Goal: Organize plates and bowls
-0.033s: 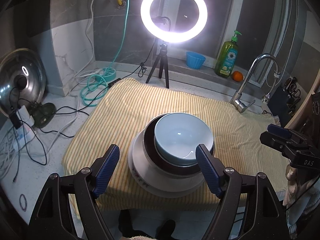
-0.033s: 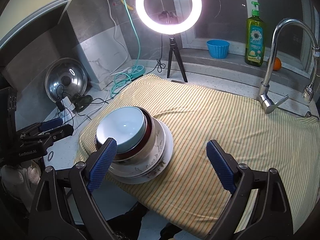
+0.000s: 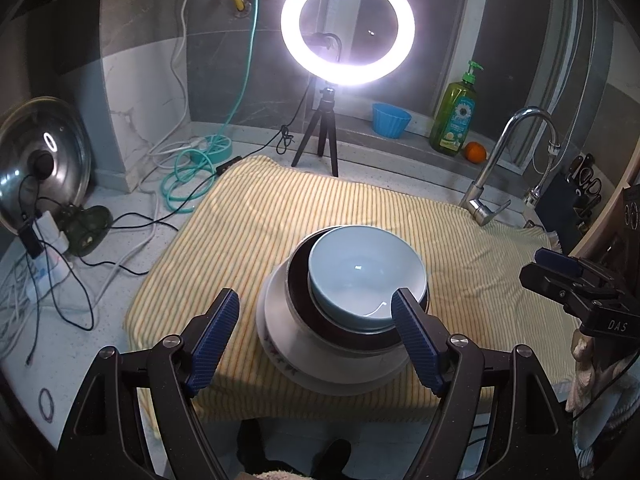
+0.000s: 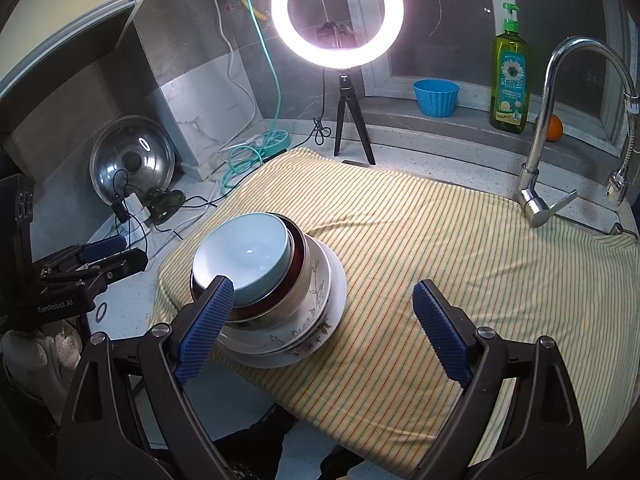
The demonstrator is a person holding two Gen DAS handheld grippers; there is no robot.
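Observation:
A light blue bowl point(image 3: 366, 276) tops a stack, nested in a dark brown bowl point(image 3: 298, 280). Under these are floral white dishes point(image 4: 316, 300) and a white plate point(image 3: 280, 332). The stack rests on the near part of a yellow striped cloth point(image 3: 248, 216). My left gripper point(image 3: 315, 300) hovers open just in front of the stack, its right finger point(image 3: 414, 332) overlapping the blue bowl's rim in view and its left finger clear of the dishes. My right gripper point(image 4: 323, 286) is open to the right of the stack, with only cloth between its fingers. Each gripper shows at the edge of the other's view: the right gripper point(image 3: 560, 268) and the left gripper point(image 4: 96, 258).
A ring light on a tripod point(image 3: 326, 136) stands behind the cloth. A faucet point(image 4: 540, 184), a green soap bottle point(image 4: 510, 80), a blue cup point(image 4: 435, 96) and an orange point(image 3: 475, 151) are at the back right. A pot lid point(image 3: 40, 164), cables and a coiled hose point(image 3: 192, 180) lie at the left.

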